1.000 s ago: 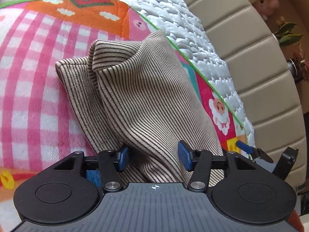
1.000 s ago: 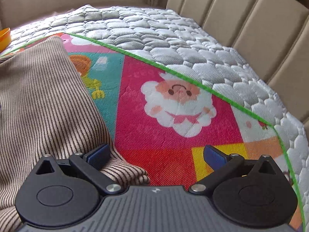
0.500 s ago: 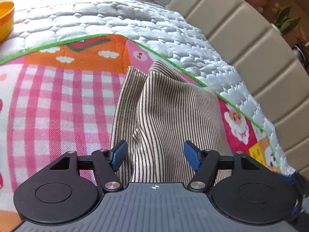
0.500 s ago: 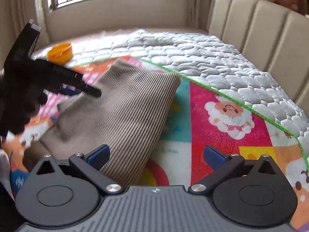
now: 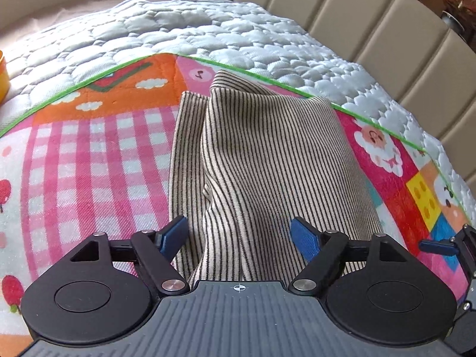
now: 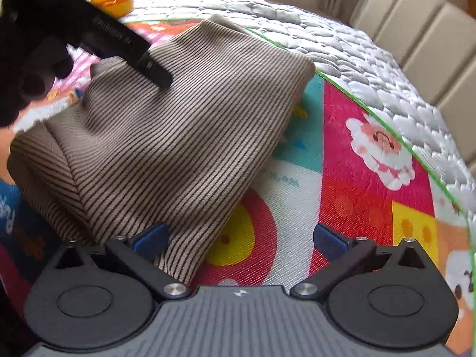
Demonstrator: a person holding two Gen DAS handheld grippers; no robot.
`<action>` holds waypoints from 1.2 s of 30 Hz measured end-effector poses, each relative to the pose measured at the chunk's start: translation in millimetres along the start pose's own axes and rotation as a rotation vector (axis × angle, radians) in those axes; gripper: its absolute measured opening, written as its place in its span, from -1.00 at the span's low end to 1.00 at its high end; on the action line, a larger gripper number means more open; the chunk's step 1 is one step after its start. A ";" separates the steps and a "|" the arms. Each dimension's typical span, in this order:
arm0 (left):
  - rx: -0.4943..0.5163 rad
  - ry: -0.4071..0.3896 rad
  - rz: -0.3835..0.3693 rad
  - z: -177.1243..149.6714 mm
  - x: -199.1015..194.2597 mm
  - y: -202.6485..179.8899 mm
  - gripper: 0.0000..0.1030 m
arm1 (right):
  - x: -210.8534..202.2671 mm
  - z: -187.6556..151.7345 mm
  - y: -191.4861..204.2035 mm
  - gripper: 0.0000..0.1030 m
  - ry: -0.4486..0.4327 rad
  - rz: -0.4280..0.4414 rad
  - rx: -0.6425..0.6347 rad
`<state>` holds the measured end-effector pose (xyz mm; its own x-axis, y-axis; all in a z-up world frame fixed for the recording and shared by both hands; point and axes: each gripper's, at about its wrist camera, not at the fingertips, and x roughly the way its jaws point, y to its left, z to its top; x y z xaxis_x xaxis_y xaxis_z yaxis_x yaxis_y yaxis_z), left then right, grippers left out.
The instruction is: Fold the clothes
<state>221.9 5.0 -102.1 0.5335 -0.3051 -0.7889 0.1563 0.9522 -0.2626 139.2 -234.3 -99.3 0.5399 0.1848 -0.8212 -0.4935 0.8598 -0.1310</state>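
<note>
A beige garment with thin dark stripes (image 5: 267,160) lies folded on the colourful play mat (image 5: 89,154). My left gripper (image 5: 241,236) hovers over its near end, jaws opening, and the cloth bulges up between the blue pads without being pressed. In the right wrist view the same garment (image 6: 178,125) spreads to the left. My right gripper (image 6: 241,239) stands open over the garment's lower right edge and the mat, holding nothing. The left gripper's black body (image 6: 89,26) shows at the upper left, above the cloth.
A white quilted cover (image 5: 208,38) lies beyond the mat's green edge. A beige padded backrest (image 5: 372,29) curves along the right. An orange bowl (image 6: 113,0) sits at the far side. The right gripper's blue finger (image 5: 437,247) shows at the right edge.
The left jaws have spread wider and let go of the cloth, and the wrist has rolled. The right gripper has drawn back from the garment, so more of it shows.
</note>
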 end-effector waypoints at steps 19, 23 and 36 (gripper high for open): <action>0.099 0.022 0.057 -13.3 -33.5 -10.3 0.78 | -20.0 -0.1 49.0 1.00 -0.125 0.023 -0.167; 0.170 -0.017 0.079 -21.7 -73.3 -10.1 0.86 | -45.4 -0.7 75.7 0.99 -0.212 0.129 -0.232; 0.349 -0.054 0.038 -62.4 -110.4 -19.3 0.94 | -10.7 5.8 64.5 0.47 -0.050 0.119 0.022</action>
<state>108.1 19.3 -44.7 0.5862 -0.2767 -0.7615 0.4049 0.9141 -0.0205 105.5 -178.1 -95.7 0.5122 0.3096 -0.8011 -0.5413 0.8406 -0.0213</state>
